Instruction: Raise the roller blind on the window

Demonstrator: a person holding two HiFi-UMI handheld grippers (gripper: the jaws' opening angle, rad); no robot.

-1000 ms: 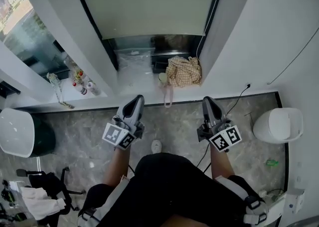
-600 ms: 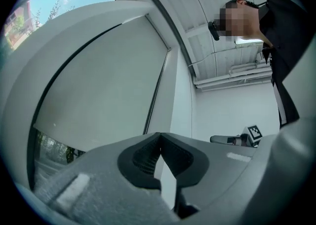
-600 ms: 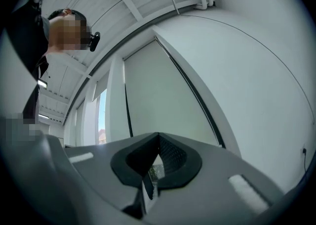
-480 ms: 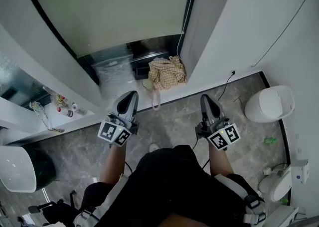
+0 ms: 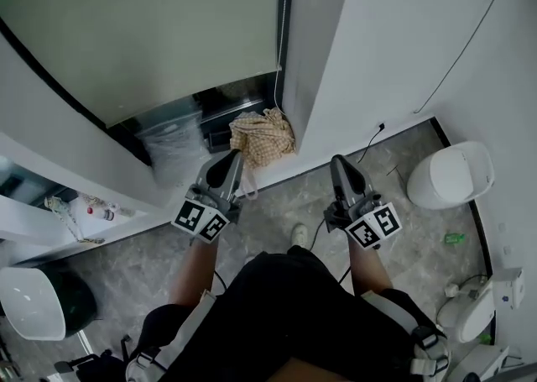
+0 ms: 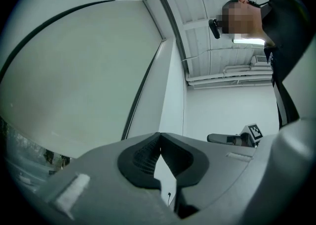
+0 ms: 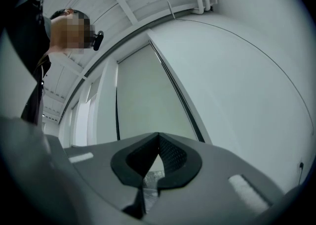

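Soft even daylight filling the room, ceiling lamp (image 6: 249, 41) glowing, gripper views bending at dark rounded edges, head view slightly blurring.

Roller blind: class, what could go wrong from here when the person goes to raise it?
1. The cord is thin and hangs close to the edge of the blind. The left gripper and right gripper are both shut and empty, so a grab may miss it.
2. The checked cloth sits under the cord's end and could snag.
3. A cable trails toward the shoe, which could cause a trip.
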